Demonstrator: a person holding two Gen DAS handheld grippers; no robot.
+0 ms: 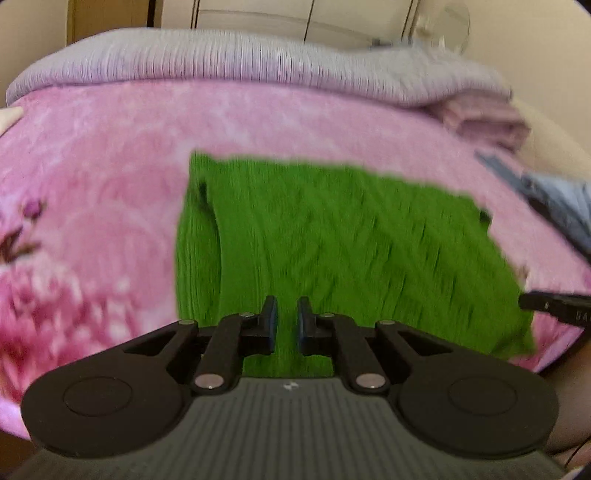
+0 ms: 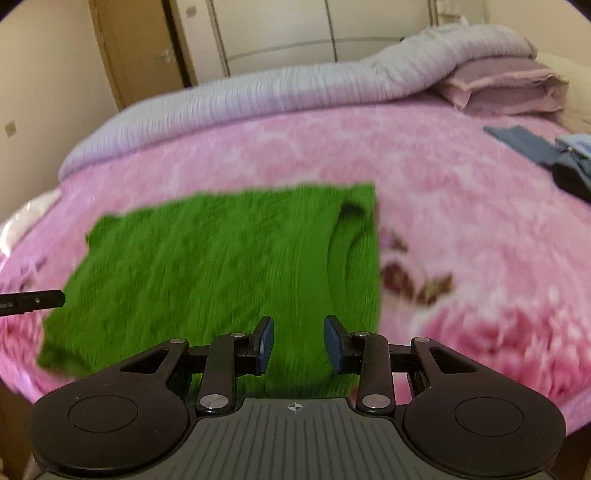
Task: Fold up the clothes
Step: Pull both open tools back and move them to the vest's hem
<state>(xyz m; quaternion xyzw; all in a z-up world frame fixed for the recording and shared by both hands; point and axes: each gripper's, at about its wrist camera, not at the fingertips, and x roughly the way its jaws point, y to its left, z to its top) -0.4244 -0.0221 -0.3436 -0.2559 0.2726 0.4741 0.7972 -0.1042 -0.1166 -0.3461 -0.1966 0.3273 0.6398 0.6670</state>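
My left gripper hovered over the near edge of the bright green ribbed knit garment, its black fingers w/ blue pads drawn close but w/ a narrow gap showing green between them, nothing pinched. My right gripper hung over the same garment, fingers spread wider apart, also empty. The green knit lay flat in a rough rectangle on the pink floral plush blanket, approx. mid-bed; one side showed a folded-over strip w/ a small dark crease near the far corner, seen at left in the left wrist view & at right in the right wrist view. Each camera caught the tip of the other gripper at frame edge: the right one at, the left at, both just beside the garment's outer edges. Behind the pink blanket ran a rolled grey-lilac ribbed quilt along the far side of the bed, w/ a folded dusty-pink towel or blanket next to it. A blue-grey piece of clothing lay well apart from the green knit, toward my right. Cream cupboard doors stood beyond the bed. Both views were motion-blurred, so fine detail of the knit couldn't be made out.
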